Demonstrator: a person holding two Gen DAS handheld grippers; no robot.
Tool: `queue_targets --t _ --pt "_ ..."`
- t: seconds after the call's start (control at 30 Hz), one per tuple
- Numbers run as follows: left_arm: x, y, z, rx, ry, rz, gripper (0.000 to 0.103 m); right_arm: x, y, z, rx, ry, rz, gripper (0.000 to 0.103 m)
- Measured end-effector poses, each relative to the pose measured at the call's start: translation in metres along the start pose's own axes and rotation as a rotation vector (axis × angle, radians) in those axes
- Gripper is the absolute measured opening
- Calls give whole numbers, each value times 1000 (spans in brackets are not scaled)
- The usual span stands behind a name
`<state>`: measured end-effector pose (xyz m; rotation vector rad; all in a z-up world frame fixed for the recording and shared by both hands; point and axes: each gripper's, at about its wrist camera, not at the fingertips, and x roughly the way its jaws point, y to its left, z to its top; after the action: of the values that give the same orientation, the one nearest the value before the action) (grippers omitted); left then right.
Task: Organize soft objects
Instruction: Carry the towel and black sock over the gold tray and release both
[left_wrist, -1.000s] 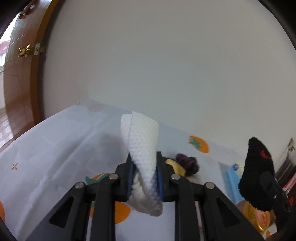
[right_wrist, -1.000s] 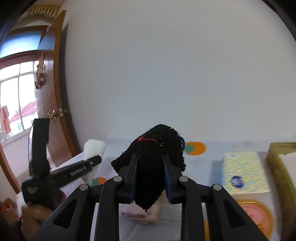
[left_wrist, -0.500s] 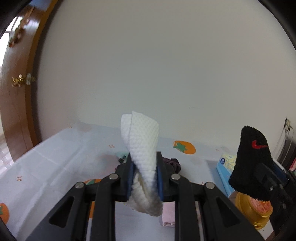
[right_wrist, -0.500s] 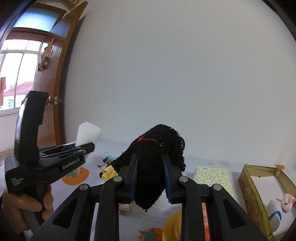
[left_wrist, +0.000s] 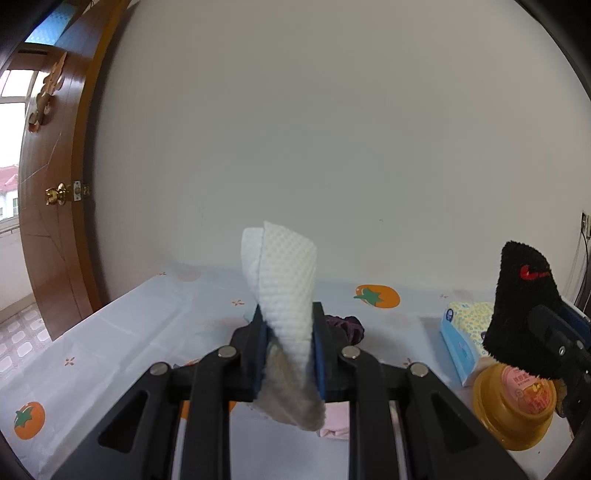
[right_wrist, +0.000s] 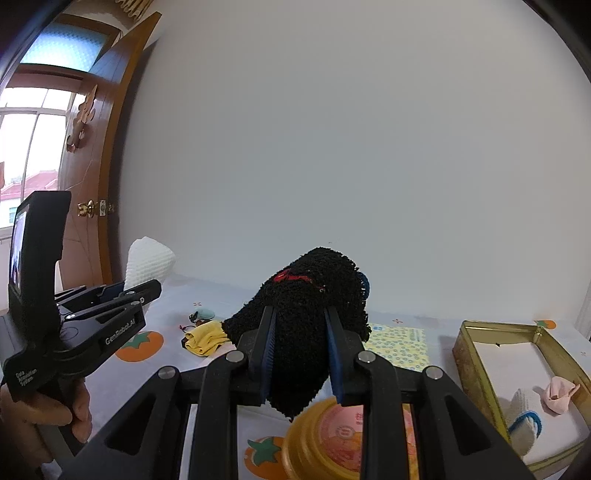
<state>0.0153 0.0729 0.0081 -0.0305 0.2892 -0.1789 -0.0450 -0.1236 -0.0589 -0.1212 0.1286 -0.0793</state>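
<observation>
Both grippers are black plastic, with long arms that have triangle holes and round silver screws. The right gripper (right_wrist: 301, 354) has blue pads inside its fingers, and so does the left gripper (left_wrist: 290, 354). The left one has small white letters on its side.

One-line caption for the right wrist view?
Right tongs clamp a black sock above the tomato-print tablecloth, gold tin at right.

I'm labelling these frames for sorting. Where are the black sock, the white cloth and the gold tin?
black sock (right_wrist: 314, 295), right wrist view, fuzzy upper part
white cloth (left_wrist: 288, 280), left wrist view, dimpled upper fold
gold tin (right_wrist: 471, 354), right wrist view, left wall
</observation>
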Motion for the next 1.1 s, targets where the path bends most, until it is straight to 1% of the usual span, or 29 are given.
queue_targets --t 0.17,0.23,0.53,0.73,0.83,1.1 --pt "-9 -9 -4 -27 6 4 20 -9 -11 -4 -3 -12 -10 27" --pt "-7 -7 -1 -27 5 5 20 -11 -15 -4 -1 -15 -16 27" --pt "-21 -27 -7 -41 1 -24 20 -21 -33 -5 20 -21 -47 27" --pt "-29 -44 -9 -24 -4 -37 20 -28 -41 -7 27 -31 -64 27" --pt "-32 -52 -11 -26 -3 -51 20 -32 -39 -7 24 -42 -72 27" --pt "-39 -78 -15 -11 -1 -86 20 -37 -52 -8 17 -53 -101 27"
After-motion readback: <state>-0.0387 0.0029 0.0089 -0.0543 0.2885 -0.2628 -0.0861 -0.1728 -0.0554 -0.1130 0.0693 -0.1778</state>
